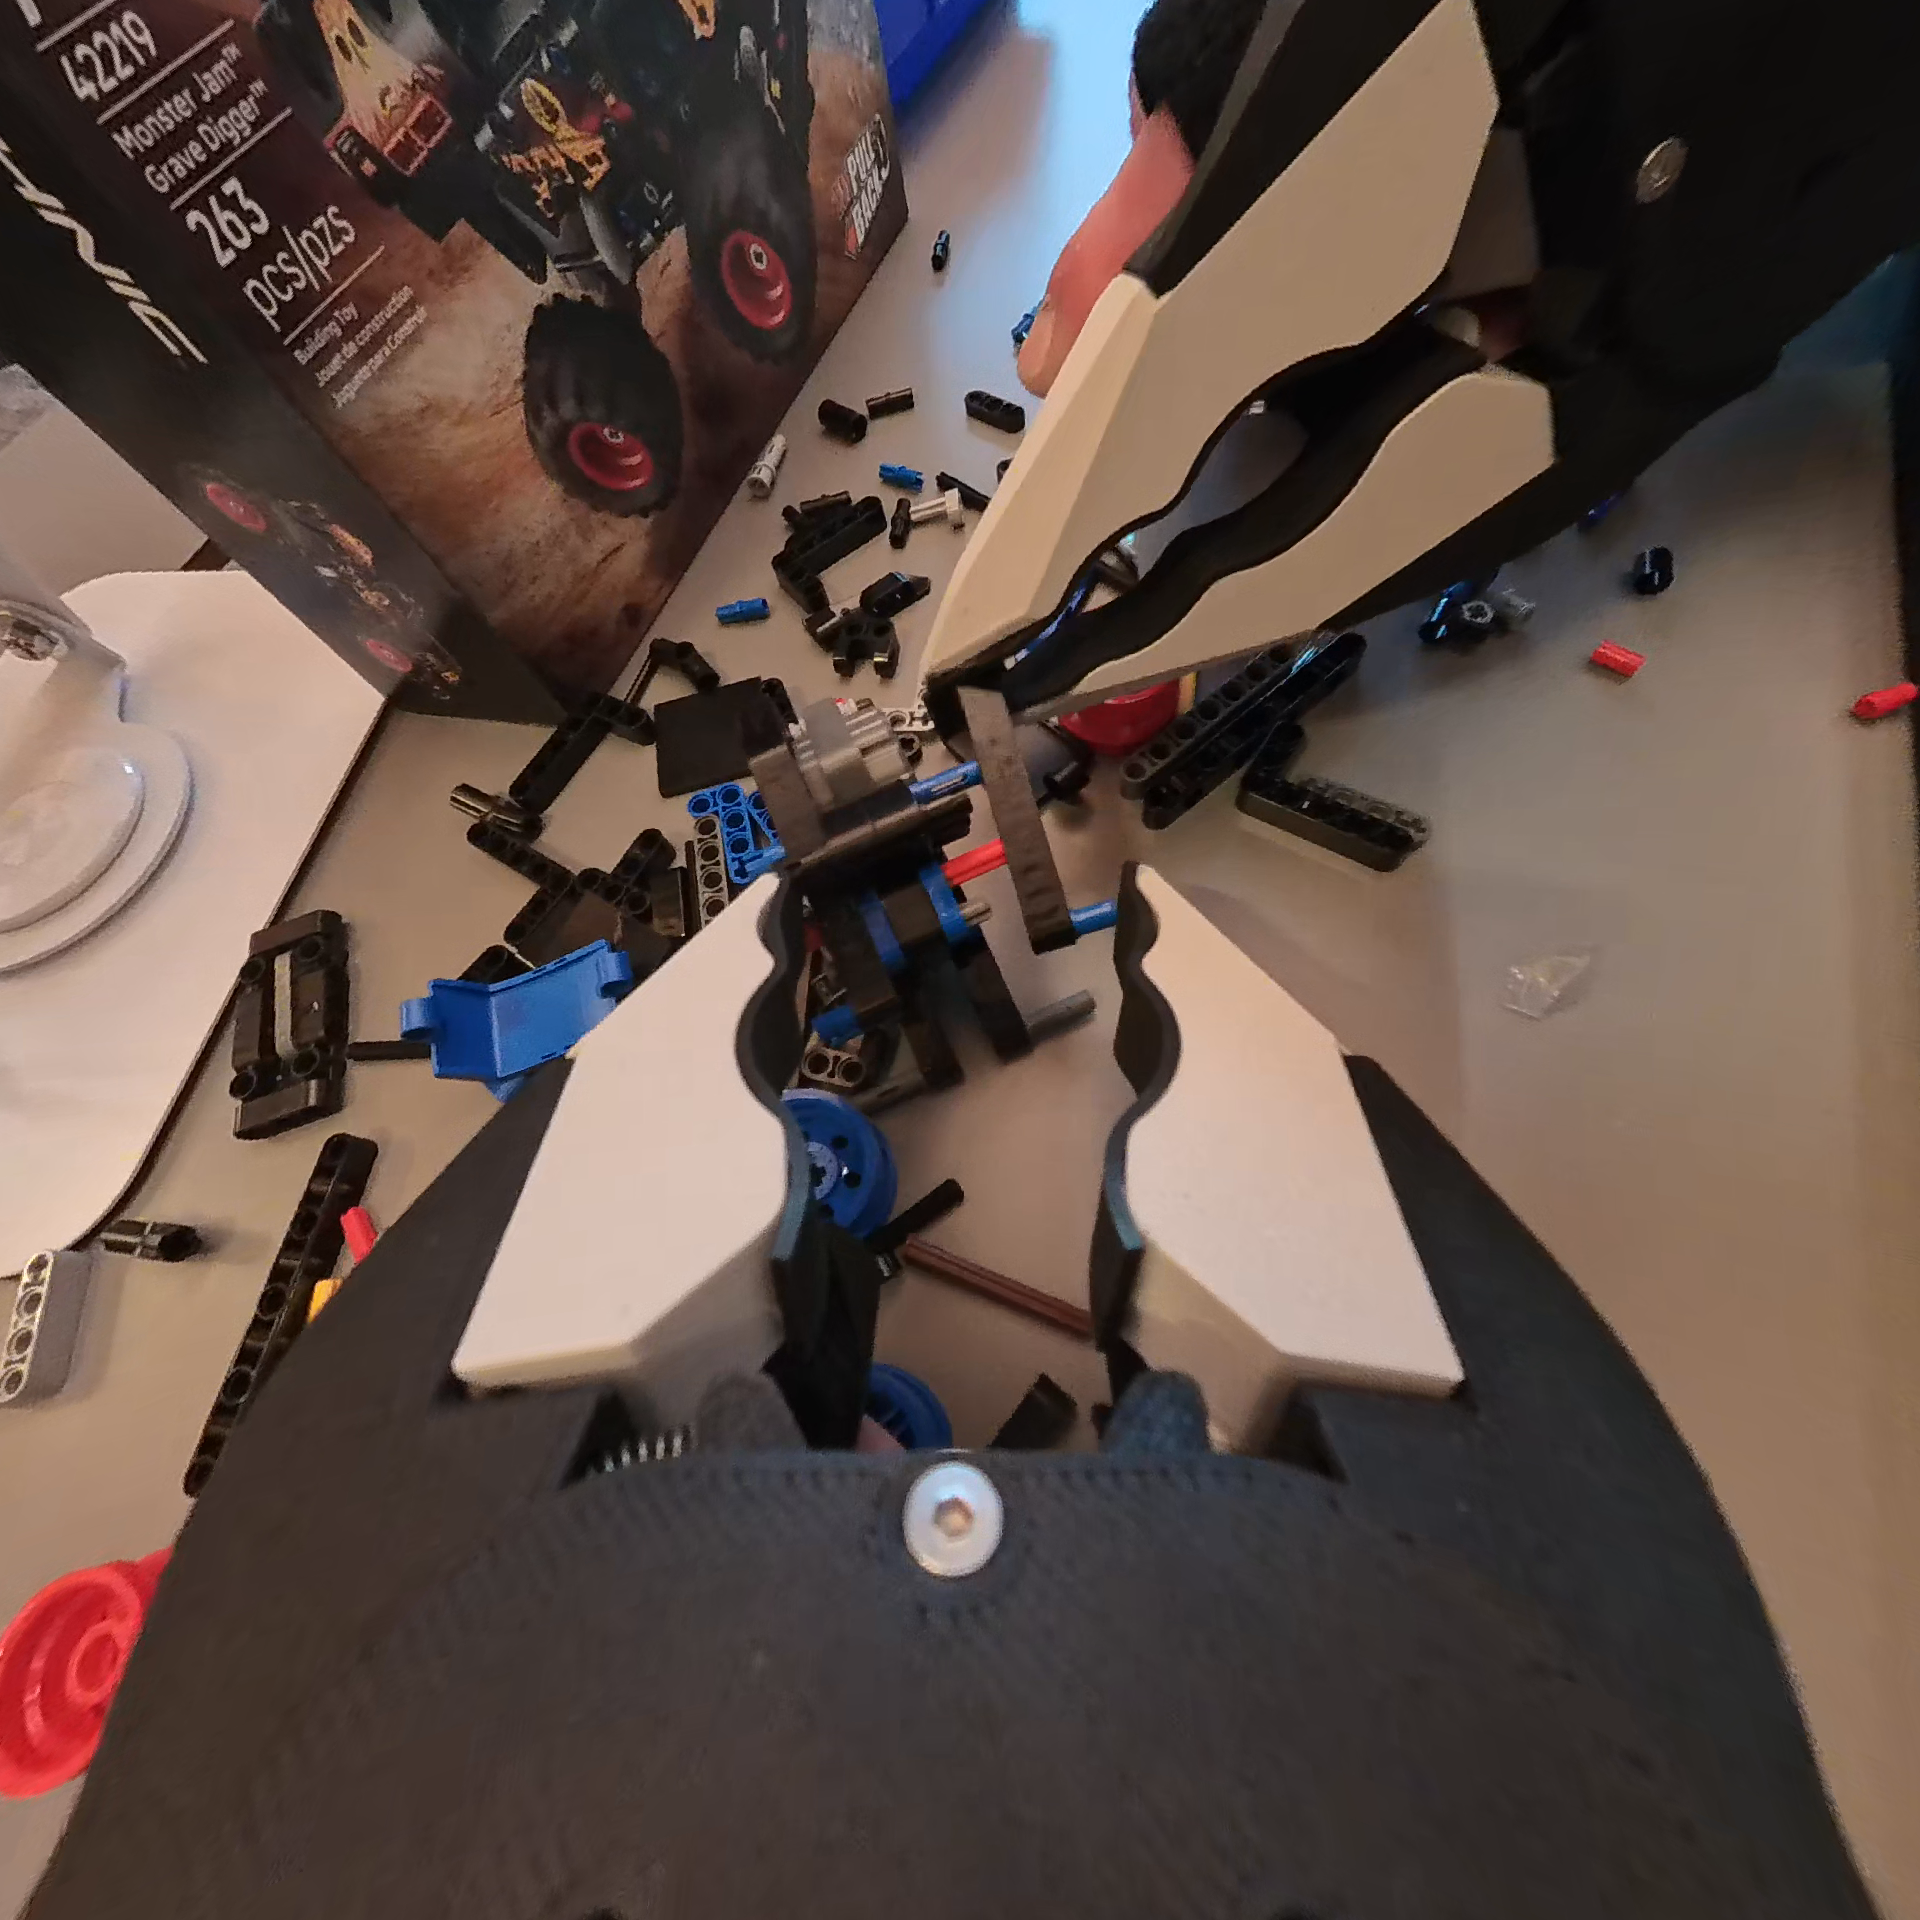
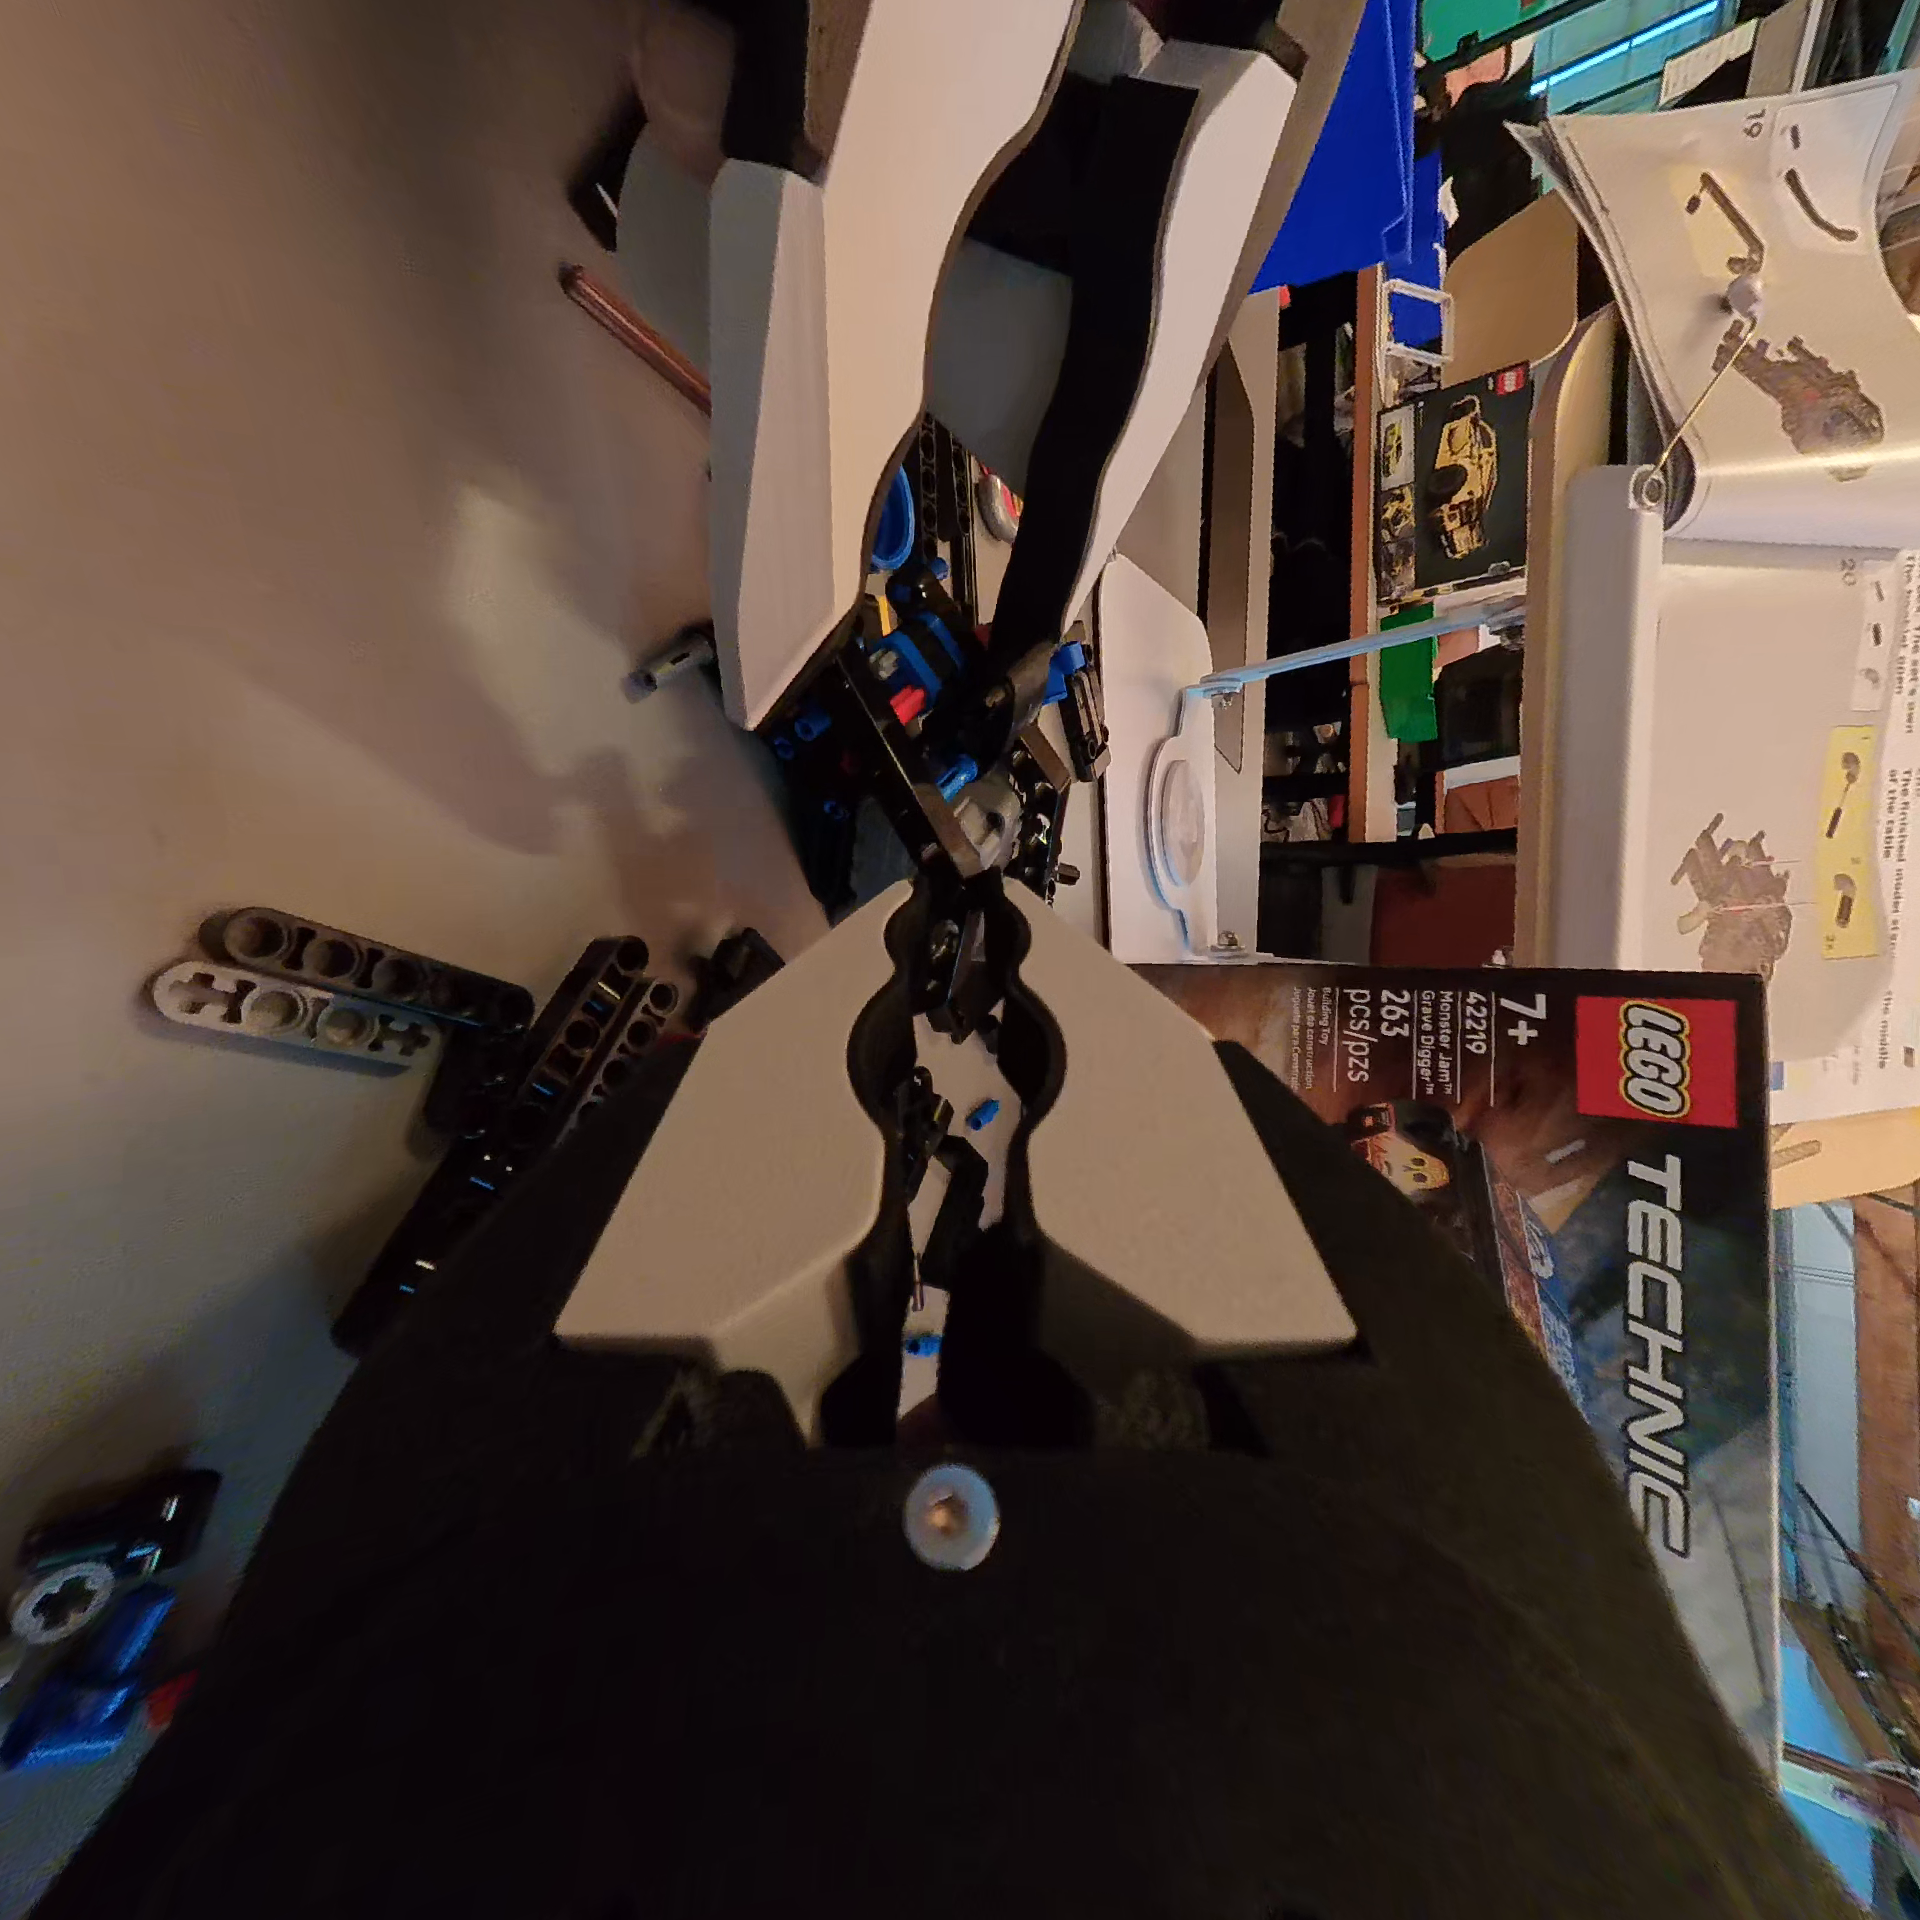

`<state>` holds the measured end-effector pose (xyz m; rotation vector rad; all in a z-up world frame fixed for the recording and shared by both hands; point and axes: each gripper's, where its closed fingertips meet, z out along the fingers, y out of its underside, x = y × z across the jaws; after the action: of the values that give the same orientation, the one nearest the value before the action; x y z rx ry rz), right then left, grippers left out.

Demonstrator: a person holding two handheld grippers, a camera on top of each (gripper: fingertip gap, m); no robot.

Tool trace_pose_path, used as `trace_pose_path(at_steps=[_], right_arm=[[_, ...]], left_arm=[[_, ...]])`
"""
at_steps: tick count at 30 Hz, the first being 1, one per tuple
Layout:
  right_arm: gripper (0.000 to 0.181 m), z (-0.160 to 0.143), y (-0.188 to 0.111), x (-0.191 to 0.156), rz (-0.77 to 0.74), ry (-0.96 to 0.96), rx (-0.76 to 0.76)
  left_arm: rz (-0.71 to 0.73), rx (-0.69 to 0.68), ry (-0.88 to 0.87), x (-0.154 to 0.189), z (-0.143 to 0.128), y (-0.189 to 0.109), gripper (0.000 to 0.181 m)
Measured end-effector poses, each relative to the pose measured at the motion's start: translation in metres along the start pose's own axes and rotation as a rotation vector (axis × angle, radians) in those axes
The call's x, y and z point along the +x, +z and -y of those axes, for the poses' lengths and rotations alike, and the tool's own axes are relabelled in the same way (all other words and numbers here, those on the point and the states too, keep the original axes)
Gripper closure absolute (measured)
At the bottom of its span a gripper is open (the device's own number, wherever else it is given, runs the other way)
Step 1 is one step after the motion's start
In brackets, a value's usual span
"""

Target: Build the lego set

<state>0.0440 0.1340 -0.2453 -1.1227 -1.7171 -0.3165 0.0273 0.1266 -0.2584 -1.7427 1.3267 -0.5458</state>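
Note:
A partly built model (image 1: 873, 831) of black, grey and blue pieces sits between my left gripper's (image 1: 951, 888) fingertips, which press on its sides. My right gripper (image 1: 961, 688) comes in from the upper right, shut on the top end of a black beam (image 1: 1013, 831). The beam hangs down against the model's blue pins and red axle. In the right wrist view my right gripper (image 2: 951, 914) pinches the beam end (image 2: 961, 951), with the model (image 2: 935, 707) just beyond in the left gripper (image 2: 925, 675).
The set's box (image 1: 468, 312) stands at the back left. Loose black beams (image 1: 1247, 717), pins, a blue panel (image 1: 509, 1018), a blue hub (image 1: 842, 1153) and a red hub (image 1: 62, 1683) litter the grey table (image 1: 1558, 1143). A white stand (image 2: 1600, 727) holds instruction pages. Less than 4 cm separates the two grippers' tips. Between my left fingertips and the blue hub (image 1: 842, 1153) there is roughly 6 cm.

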Motion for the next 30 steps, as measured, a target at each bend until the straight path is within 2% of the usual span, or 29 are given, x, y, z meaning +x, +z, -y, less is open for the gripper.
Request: trace_pose_path(at_steps=[5,12,21,23,30], right_arm=[[0.174,0.001,-0.002,0.001,0.008,-0.004,-0.018],[0.174,0.000,-0.002,-0.001,0.027,0.012,-0.036],[0.174,0.000,0.000,0.002,0.009,0.050,-0.027],[0.174,0.000,0.001,0.002,0.009,0.051,-0.027],[0.174,-0.002,0.003,0.002,0.005,0.066,-0.021]], left_arm=[[0.000,-0.005,0.018,0.000,0.000,0.000,0.123],[0.006,-0.066,0.037,0.001,-0.001,0.004,0.109],[0.053,-0.106,0.039,-0.009,0.002,0.007,0.120],[0.077,-0.104,0.045,-0.013,0.001,0.006,0.129],[0.085,-0.094,0.041,-0.014,0.001,0.007,0.130]])
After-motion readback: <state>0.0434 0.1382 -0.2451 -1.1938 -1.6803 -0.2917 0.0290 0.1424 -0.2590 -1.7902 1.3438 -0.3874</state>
